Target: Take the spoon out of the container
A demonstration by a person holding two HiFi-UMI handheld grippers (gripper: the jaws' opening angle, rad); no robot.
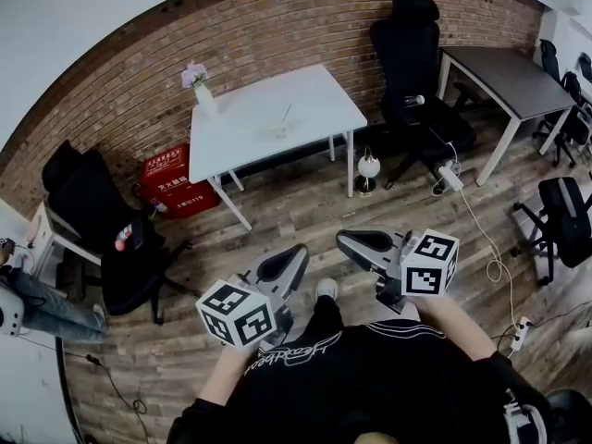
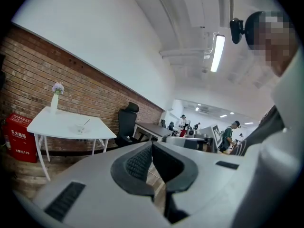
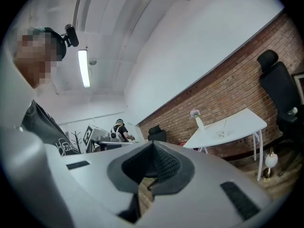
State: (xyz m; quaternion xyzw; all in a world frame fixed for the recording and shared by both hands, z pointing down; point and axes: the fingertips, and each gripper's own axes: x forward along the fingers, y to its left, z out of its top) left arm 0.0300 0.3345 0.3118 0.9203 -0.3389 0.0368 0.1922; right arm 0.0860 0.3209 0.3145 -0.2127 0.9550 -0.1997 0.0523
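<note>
The left tongs [image 1: 298, 251] and right tongs [image 1: 342, 240] are both pressed closed with nothing between them. Well apart from them, at twelve o'clock, the spoon [image 1: 285, 115] leans in the container [image 1: 278, 130] on the white bench [image 1: 319, 100].

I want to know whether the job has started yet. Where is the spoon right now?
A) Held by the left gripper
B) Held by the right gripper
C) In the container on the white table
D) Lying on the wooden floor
C: the spoon stands in the container on the white table, well away from the left gripper and the right gripper, whose fingers are shut on nothing.
</note>
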